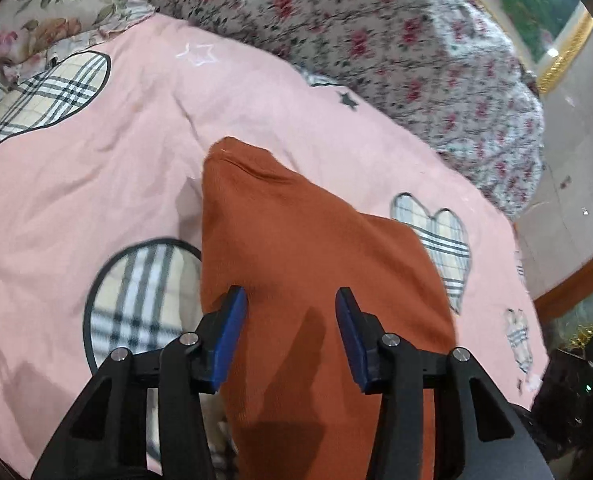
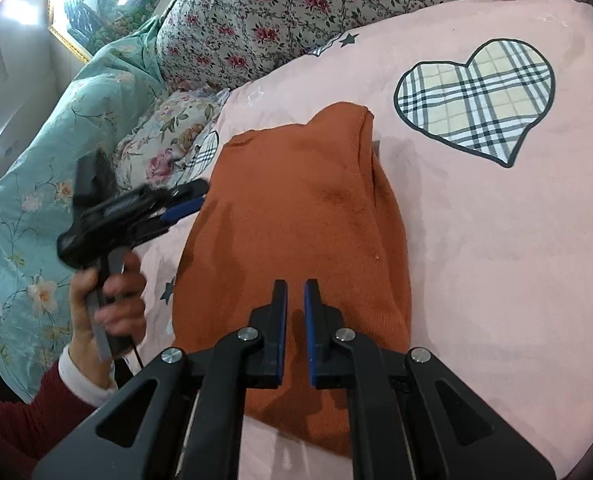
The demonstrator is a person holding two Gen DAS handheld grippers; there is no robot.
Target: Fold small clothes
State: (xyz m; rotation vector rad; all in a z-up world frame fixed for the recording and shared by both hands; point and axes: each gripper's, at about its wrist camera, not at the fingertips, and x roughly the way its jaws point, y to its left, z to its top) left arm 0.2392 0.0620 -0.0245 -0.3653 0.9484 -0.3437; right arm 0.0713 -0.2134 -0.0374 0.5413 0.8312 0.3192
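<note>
Two pairs of fingers are mine. My right fingers [image 2: 295,292] are pressed nearly together with only a thin slit between the blue pads, nothing caught in it, and they hang over the near half of the orange garment [image 2: 296,216]. My left fingers [image 1: 291,300] are spread with a clear gap and grip nothing; in the left wrist view the orange cloth [image 1: 296,248] lies beneath that gap. From the right wrist view the same left gripper [image 2: 184,200] sits just off the garment's left edge, its tips pointing at the cloth, carried by my left hand [image 2: 108,292] in a dark red sleeve with a white cuff.

The garment lies folded into a long, rounded shape on the pink bedspread [image 2: 496,240], its far end ridged and slightly raised, its near end under my right fingers. The bed is the carrying surface: pink fabric with plaid hearts, one heart [image 2: 476,100] close to the garment's far right corner, and a plaid oval [image 1: 144,300] beside its left edge.

Toward the head of the bed a floral quilt [image 2: 276,20] is heaped, with a teal flowered cover [image 2: 56,160] along the left side. A gilt-framed picture [image 2: 96,0] hangs on the wall beyond. Bare pink bedspread lies to the right of the garment; the left side is crowded by bedding.
</note>
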